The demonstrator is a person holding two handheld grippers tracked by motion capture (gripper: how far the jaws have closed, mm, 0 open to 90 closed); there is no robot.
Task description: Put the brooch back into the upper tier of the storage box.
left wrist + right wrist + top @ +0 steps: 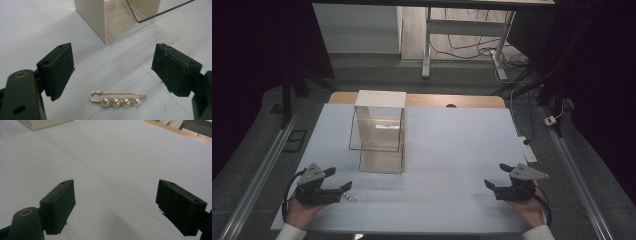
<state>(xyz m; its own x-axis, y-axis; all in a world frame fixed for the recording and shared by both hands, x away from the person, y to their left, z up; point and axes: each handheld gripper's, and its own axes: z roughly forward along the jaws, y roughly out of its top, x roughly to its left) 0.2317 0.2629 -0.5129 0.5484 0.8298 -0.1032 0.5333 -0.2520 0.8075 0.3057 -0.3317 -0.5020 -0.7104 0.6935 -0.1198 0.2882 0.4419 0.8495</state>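
Observation:
A gold safety-pin brooch [118, 99] strung with several pearls lies flat on the pale table mat [442, 145]; in the high view the brooch [349, 196] is a small glint just right of my left gripper [338, 180]. In the left gripper view the left gripper [112, 71] is open, its jaws wide apart either side of the brooch and not touching it. A clear box [378, 131] with a cream lid stands mid-table, and its corner [105, 22] rises beyond the brooch. My right gripper [497, 176] is open at the front right over bare mat [117, 170].
The mat's front edge runs close under both hands. A wooden table rim [462, 101] shows behind the mat. Desk legs and cables [472, 47] crowd the floor beyond. Metal rails [259, 170] flank the table on both sides.

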